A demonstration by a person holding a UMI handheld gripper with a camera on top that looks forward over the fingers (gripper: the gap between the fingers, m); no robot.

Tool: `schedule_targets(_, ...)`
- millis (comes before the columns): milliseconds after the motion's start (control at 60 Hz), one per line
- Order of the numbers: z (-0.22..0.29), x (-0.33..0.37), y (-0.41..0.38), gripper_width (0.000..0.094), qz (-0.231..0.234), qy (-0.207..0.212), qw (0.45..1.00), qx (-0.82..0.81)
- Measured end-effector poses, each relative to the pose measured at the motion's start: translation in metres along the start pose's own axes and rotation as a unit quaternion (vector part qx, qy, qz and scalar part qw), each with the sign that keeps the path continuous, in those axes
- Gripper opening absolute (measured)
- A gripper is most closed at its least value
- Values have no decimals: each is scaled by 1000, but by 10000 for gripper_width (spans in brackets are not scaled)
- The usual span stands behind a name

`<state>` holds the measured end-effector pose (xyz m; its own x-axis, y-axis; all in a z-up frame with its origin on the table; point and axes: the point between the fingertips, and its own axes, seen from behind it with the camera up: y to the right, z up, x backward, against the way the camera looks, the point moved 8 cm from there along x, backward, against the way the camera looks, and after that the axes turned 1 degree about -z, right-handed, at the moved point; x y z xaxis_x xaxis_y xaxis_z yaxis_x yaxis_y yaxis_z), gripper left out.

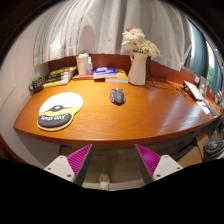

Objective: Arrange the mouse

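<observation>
A small dark mouse [117,96] lies on the brown wooden desk [130,125], toward its far middle. To its left, nearer the desk's front, rests a round black and yellow mouse mat [59,110] with white lettering. My gripper [113,162] hangs in front of the desk's near edge and below it, well short of the mouse. Its two fingers with pink pads [78,157] stand wide apart, open, with nothing between them but the floor under the desk.
A white vase with pale flowers [138,62] stands behind the mouse. Books [108,73] and a cylindrical container [83,64] line the back. More items lie at the far left [52,79]. A laptop [196,93] sits at the right end. Curtains hang behind.
</observation>
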<state>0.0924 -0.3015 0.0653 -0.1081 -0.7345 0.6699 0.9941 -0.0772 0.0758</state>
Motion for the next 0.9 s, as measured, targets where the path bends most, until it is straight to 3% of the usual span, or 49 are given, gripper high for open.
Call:
schedule_targets(617,163,-216,14,800,26,-25,999,-24)
schedule_targets(700,173,-230,16,721,31,-28,999,-26)
schedule_targets(783,180,-237,19,539,30,-31,999,-31)
schedule_targets(900,182,-238,20,477,37,-35,998,-38)
